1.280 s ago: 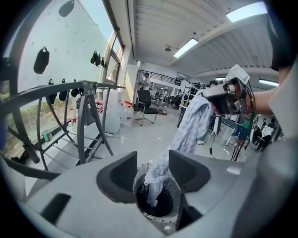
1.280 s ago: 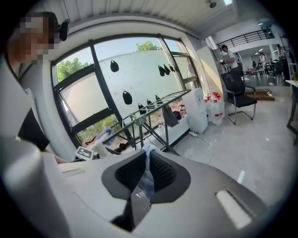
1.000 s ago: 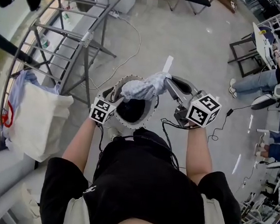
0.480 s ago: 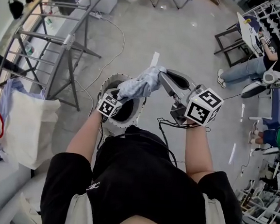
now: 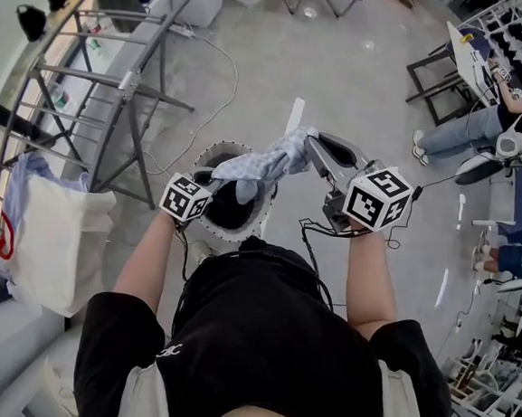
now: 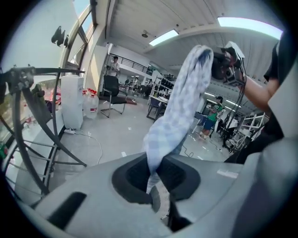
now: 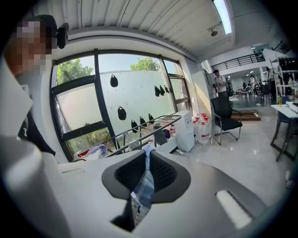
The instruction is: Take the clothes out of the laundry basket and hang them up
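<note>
A person stands over a round laundry basket on the floor, holding a pale blue checked garment stretched between two hand-held claws just above the basket's opening. The left claw has just been closing and now pinches the lower, left end of the cloth, with a fold caught between its pads. The right claw is pressed together on the other end, higher and to the right, with a strip of the same fabric trapped in its jaws. Between them the garment hangs as a loose, twisted band. It looks thin, light and entirely limp, so it will likely droop and bunch wherever it is not supported. The ribbed pads should hold such woven cloth well, though a thin fold could pull free under a hard tug. The best holds are probably two points along one edge, drawn apart so the piece opens flat. A metal drying rack stands well apart at the far left, with white cloth draped at its near end.
</note>
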A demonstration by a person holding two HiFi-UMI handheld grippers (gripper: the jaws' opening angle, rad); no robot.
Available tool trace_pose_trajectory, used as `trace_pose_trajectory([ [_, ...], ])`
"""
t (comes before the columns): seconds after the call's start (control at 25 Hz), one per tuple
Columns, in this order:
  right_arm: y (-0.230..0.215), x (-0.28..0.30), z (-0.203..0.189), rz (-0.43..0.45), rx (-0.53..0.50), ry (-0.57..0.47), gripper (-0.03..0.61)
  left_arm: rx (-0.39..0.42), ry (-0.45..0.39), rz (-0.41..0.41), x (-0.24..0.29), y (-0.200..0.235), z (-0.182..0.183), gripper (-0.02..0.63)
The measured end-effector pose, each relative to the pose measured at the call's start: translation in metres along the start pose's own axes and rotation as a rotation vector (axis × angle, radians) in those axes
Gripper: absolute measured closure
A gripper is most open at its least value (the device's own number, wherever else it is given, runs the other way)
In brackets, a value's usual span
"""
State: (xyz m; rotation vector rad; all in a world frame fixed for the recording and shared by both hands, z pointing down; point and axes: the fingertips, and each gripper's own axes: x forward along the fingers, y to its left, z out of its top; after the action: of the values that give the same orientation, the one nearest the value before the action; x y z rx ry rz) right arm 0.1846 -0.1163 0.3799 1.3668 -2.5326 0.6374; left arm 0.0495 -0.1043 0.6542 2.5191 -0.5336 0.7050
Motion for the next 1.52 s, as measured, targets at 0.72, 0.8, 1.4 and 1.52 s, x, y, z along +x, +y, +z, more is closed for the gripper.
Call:
trace_pose_trajectory([
  [0.72,-0.035,0.047,0.039,0.111,-0.141,-0.050,0.537,0.241,-0.203,0.530,-0.218,0.015,0.219,0.581],
  [0.8,-0.033,0.054,0.053,0.133,-0.166,-0.065,0.537,0.265,-0.217,0.584,-0.240,0.014,0.238,0.581],
  [1.4,-0.029,0.092,0.125,0.346,-0.348,-0.098,0.537,0.282,-0.220,0.943,-0.309,0.003,0.278,0.580],
  [1.52,-0.021,0.105,0.137,0.394,-0.382,-0.110,0.537,0.266,-0.242,1.019,-0.325,0.001,0.277,0.580],
])
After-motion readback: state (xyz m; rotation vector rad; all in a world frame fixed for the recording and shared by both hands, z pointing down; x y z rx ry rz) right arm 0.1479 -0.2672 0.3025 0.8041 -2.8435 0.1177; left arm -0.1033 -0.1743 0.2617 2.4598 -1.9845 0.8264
